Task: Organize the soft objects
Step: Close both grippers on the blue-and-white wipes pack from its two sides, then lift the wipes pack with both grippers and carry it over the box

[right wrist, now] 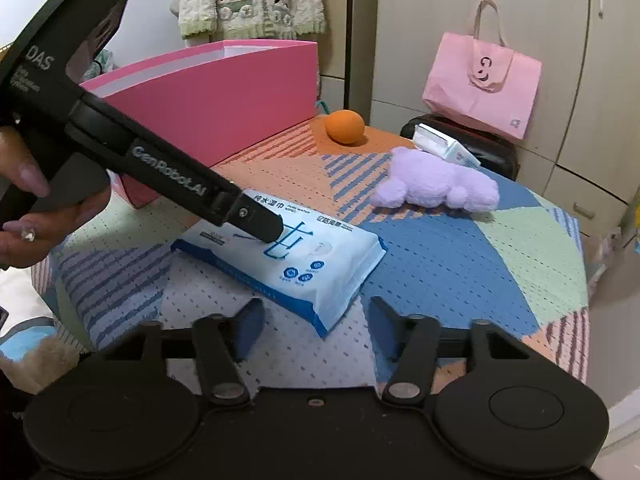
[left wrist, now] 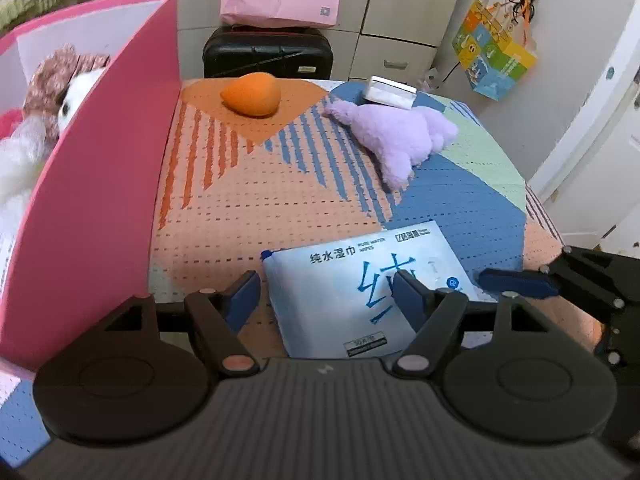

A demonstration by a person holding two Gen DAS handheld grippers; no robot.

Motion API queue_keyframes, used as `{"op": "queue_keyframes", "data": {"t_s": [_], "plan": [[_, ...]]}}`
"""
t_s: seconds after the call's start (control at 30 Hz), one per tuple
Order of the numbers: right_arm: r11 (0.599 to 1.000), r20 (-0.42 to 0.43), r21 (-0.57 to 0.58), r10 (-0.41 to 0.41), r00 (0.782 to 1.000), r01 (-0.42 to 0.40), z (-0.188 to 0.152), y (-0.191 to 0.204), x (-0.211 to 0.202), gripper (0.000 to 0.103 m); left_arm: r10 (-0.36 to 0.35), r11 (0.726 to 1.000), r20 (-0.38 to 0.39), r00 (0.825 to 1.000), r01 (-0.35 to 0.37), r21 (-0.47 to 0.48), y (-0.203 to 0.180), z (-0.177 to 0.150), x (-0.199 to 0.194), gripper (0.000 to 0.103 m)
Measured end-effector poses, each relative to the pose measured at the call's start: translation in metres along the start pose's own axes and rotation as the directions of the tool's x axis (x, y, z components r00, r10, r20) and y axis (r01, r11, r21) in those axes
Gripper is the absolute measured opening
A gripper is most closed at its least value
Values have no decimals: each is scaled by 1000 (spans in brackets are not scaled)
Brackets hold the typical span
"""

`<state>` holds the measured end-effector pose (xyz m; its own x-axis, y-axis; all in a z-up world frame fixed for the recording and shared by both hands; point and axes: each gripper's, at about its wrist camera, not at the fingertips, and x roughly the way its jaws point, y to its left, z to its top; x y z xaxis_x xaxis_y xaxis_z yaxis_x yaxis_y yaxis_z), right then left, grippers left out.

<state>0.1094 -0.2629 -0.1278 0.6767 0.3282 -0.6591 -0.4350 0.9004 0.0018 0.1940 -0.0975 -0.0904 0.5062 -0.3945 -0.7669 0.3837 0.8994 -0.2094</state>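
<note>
A white and blue pack of wet wipes (left wrist: pixel 360 292) (right wrist: pixel 288 256) lies flat on the patterned table. My left gripper (left wrist: pixel 328 292) is open right over it, one finger (right wrist: pixel 260 224) resting on its top. My right gripper (right wrist: pixel 312 324) is open at the pack's near corner; its finger (left wrist: pixel 516 282) shows at the pack's right edge. A purple plush (left wrist: pixel 396 136) (right wrist: pixel 436 184) and an orange plush ball (left wrist: pixel 252 94) (right wrist: pixel 344 126) lie farther back. The pink box (left wrist: pixel 100 184) (right wrist: pixel 216 96) at the left holds brown and white plush toys (left wrist: pixel 44 96).
A small white tissue pack (left wrist: pixel 390 92) (right wrist: pixel 444 146) lies behind the purple plush. A black suitcase (left wrist: pixel 268 54) with a pink bag (right wrist: pixel 484 76) on it stands beyond the table. The table edge drops off at the right (right wrist: pixel 584 280). Cabinets stand behind.
</note>
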Motion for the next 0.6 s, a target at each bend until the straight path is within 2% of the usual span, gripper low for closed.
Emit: {"op": "queue_keyframes", "data": {"t_s": [0.13, 0.23, 0.3, 0.37, 0.47, 0.6], "plan": [[1000, 11, 19, 22, 1000, -22, 3, -3, 8, 74, -14, 1000, -3, 1000, 14, -12, 1, -5, -2, 72], [999, 26, 11, 42, 999, -42, 4, 1, 15, 83, -36, 999, -2, 999, 36, -25, -1, -9, -3, 65], [999, 42, 14, 51, 998, -52, 4, 8, 20, 87, -43, 999, -5, 999, 43, 8, -9, -12, -3, 58], [999, 66, 31, 38, 997, -40, 2, 16, 23, 93, -42, 998, -6, 999, 43, 47, -18, -15, -6, 58], [998, 89, 55, 3, 996, -8, -3, 27, 21, 95, -6, 993, 24, 1000, 3, 115, -33, -23, -12, 58], [997, 105, 79, -33, 994, 25, -7, 31, 18, 93, -31, 995, 5, 1000, 31, 91, -34, -22, -15, 58]]}}
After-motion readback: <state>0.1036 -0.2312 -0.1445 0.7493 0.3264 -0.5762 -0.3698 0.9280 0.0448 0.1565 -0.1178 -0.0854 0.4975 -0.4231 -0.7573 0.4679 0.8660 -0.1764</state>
